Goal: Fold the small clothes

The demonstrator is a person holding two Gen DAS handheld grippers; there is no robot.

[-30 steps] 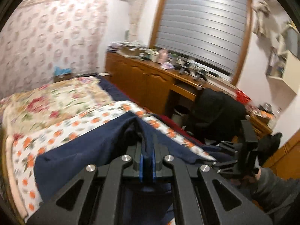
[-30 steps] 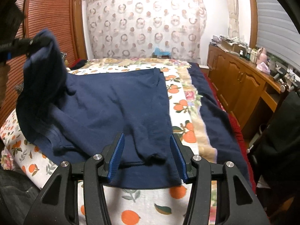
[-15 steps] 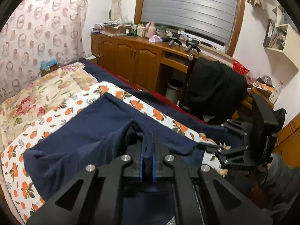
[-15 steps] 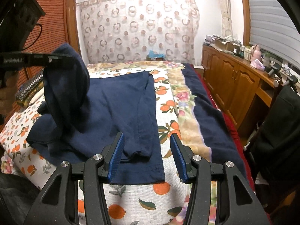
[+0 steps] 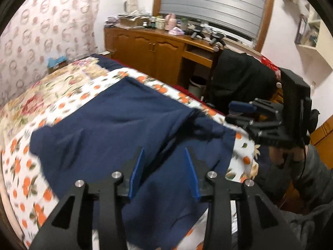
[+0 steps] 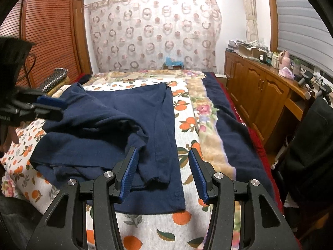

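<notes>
A navy blue shirt (image 5: 116, 129) lies on the orange-print bed sheet (image 5: 27, 179), its left side folded over the middle. In the right wrist view the shirt (image 6: 129, 120) spreads from the near edge toward the far end, with a sleeve end near my fingers. My left gripper (image 5: 164, 173) is open and empty just above the shirt's near edge. It also shows at the left of the right wrist view (image 6: 47, 108), close beside the folded cloth. My right gripper (image 6: 162, 175) is open and empty over the shirt's near right edge; it also shows in the left wrist view (image 5: 243, 112).
A floral quilt (image 6: 145, 77) and a dark blue blanket (image 6: 231, 129) lie on the bed's far and right sides. Wooden cabinets (image 6: 258, 91) with clutter run along the right wall. A black-draped chair (image 5: 239, 83) stands by the bed. A wooden wardrobe (image 6: 50, 41) is at left.
My left gripper has opened and let go of the shirt fold, which now lies flat across the shirt. My right gripper stays open, nearly still.
</notes>
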